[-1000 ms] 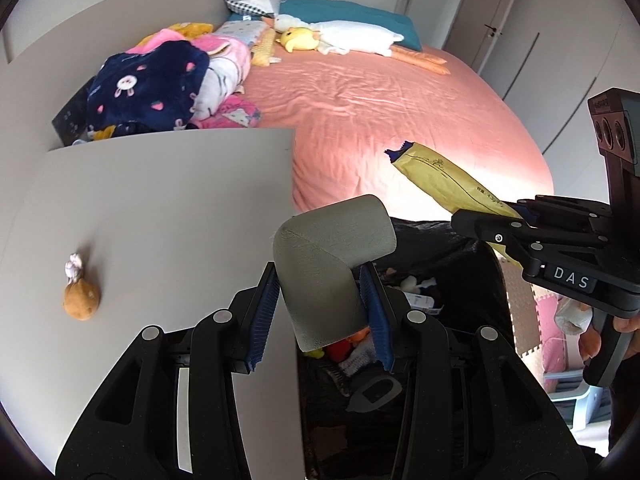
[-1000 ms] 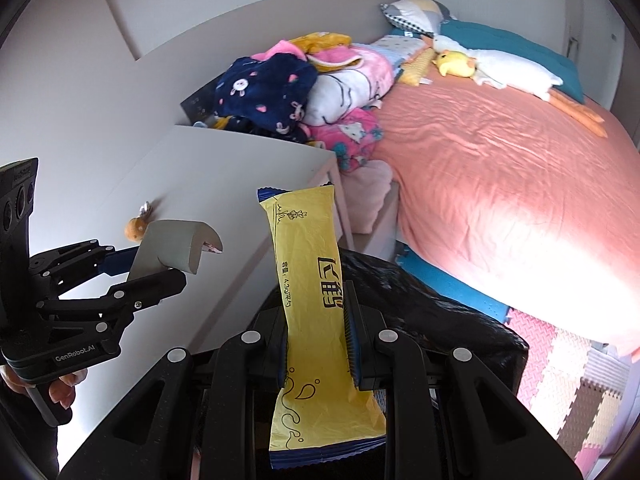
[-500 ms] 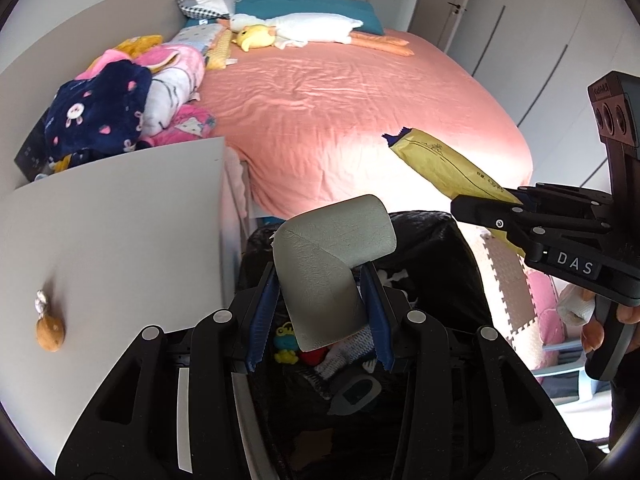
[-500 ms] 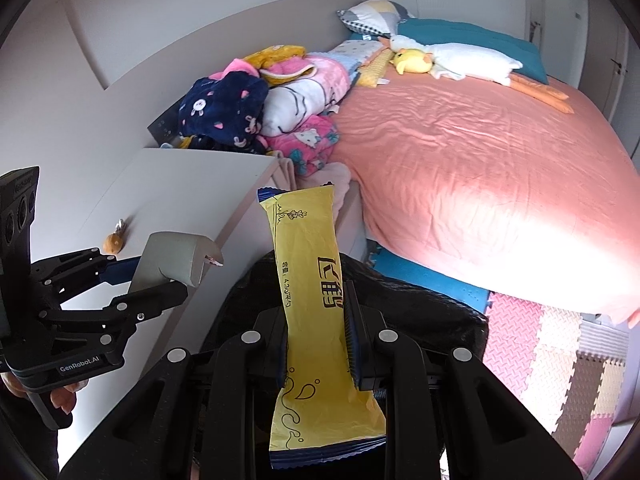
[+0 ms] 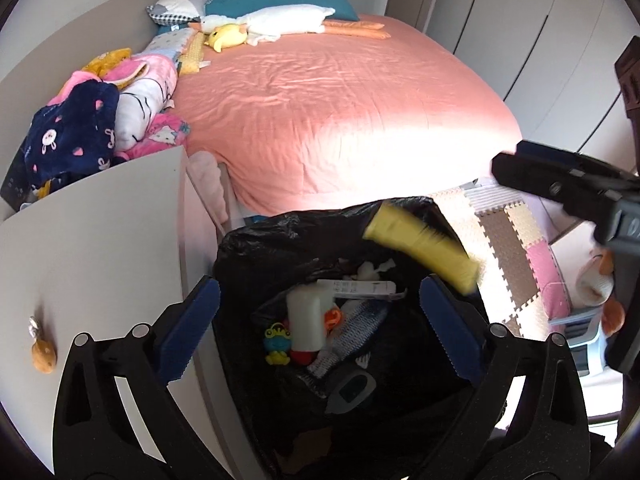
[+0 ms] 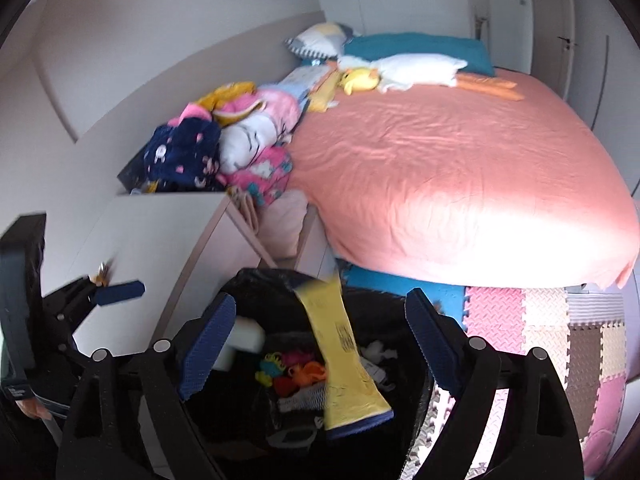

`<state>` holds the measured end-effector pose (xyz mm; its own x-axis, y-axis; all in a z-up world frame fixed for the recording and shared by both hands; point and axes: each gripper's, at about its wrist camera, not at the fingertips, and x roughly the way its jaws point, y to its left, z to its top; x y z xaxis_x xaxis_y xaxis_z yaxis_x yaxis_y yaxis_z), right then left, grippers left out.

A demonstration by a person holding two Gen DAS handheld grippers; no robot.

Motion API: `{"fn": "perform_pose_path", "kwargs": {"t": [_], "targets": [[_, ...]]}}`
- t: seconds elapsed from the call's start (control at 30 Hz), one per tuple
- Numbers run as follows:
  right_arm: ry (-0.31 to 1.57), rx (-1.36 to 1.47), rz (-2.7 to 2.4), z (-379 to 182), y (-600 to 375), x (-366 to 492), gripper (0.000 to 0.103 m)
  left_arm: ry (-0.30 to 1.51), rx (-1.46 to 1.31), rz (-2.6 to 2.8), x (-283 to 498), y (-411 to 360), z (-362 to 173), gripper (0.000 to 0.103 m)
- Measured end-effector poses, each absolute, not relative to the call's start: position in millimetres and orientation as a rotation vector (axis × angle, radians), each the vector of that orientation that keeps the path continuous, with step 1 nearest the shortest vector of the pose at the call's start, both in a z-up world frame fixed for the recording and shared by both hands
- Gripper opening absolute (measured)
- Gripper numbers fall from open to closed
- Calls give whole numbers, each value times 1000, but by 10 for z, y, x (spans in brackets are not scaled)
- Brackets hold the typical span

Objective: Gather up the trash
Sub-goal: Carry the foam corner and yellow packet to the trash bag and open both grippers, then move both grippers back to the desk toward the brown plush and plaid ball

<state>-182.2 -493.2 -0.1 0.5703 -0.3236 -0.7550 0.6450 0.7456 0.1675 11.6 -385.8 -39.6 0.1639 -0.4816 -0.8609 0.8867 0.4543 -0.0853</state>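
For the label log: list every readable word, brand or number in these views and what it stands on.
None can be read.
Yellow wrapper: dark print, motion-blurred.
White strip in the black trash bag: print too small.
Left gripper body label: too small.
Right gripper body marking: cut off.

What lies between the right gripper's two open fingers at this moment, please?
In the right wrist view, the yellow wrapper hangs loose between the right gripper's fingers, touching neither, over the open black bag.
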Motion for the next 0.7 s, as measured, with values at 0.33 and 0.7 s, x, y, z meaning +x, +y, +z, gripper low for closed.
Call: {"fn": "perform_pose_path", "kwargs": {"t": [0.33,0.7], "targets": [[768,474,-609,-22,-4983,-1856,87,993,492,-998,195,-3771,-429,97],[791,462,-573,-87,-4899,-1713,87,1007,460,-955,274,-3617,-486,97]]}}
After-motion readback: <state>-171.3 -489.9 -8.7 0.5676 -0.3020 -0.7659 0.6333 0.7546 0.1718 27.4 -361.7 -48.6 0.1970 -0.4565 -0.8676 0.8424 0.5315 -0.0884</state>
